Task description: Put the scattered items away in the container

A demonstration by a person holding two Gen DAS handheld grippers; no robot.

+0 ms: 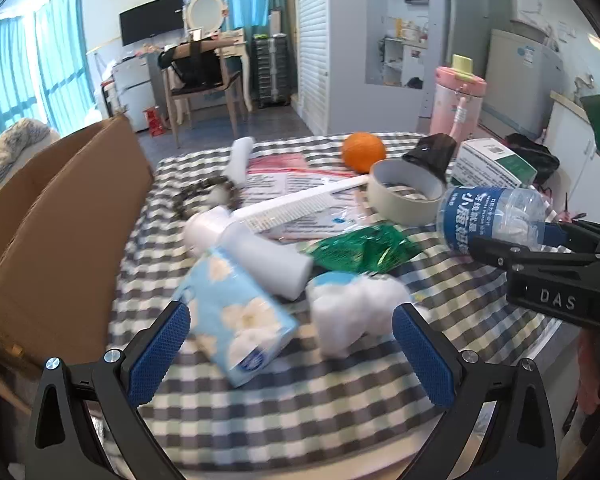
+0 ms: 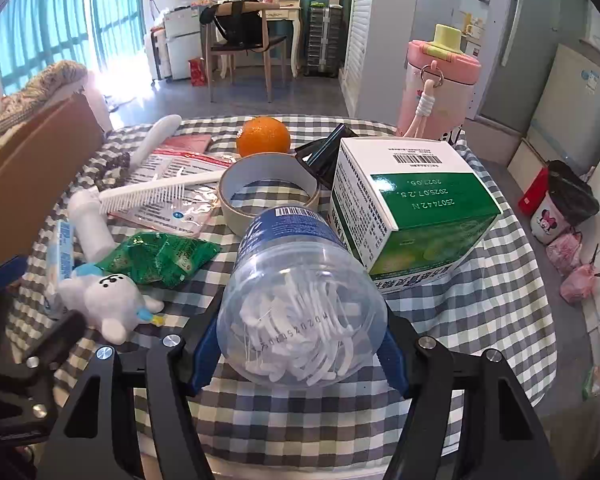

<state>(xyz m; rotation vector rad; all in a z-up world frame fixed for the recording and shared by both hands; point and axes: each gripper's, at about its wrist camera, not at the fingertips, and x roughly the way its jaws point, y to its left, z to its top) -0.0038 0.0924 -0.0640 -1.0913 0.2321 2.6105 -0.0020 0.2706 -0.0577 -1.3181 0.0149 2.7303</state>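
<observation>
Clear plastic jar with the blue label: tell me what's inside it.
The clear plastic jar holds white floss picks, piled loosely. The blue label hides the far end.

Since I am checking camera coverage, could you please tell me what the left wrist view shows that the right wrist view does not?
Only the left wrist view shows the open left gripper over the blue flowered tissue pack, and the right gripper from outside.

Only the right wrist view shows the white floss picks inside the clear plastic jar, the white plush toy's face and the pink bags on the floor.

Both show the orange, the tape roll, the white comb and the brown cardboard box.
</observation>
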